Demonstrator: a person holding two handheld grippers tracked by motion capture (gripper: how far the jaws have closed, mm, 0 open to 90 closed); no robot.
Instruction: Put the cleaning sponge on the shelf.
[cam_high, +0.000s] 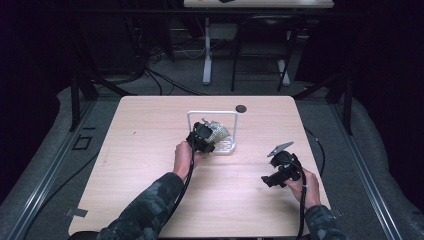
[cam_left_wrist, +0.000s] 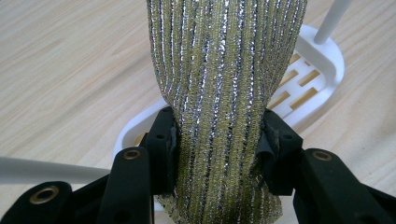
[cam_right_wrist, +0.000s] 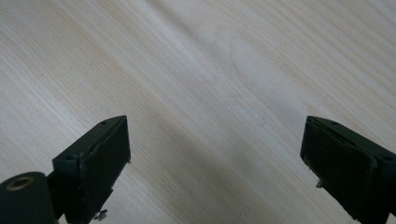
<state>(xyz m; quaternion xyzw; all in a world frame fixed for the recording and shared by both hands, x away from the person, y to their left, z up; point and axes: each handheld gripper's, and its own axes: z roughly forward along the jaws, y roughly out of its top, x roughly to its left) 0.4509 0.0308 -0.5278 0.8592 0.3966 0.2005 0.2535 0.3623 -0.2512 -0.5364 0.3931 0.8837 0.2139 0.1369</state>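
The left tool (cam_left_wrist: 217, 140) pinches a glittery striped cloth (cam_left_wrist: 224, 93) over the white rack (cam_left_wrist: 322, 70) at mid-table (cam_high: 150, 130); the right tool (cam_right_wrist: 215, 154) (jaws wide apart) holds nothing

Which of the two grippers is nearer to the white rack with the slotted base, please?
Left. The left gripper is right at the white rack, clamping the glittery striped cloth over its base. The right gripper is off to the rack's right, open above bare table.
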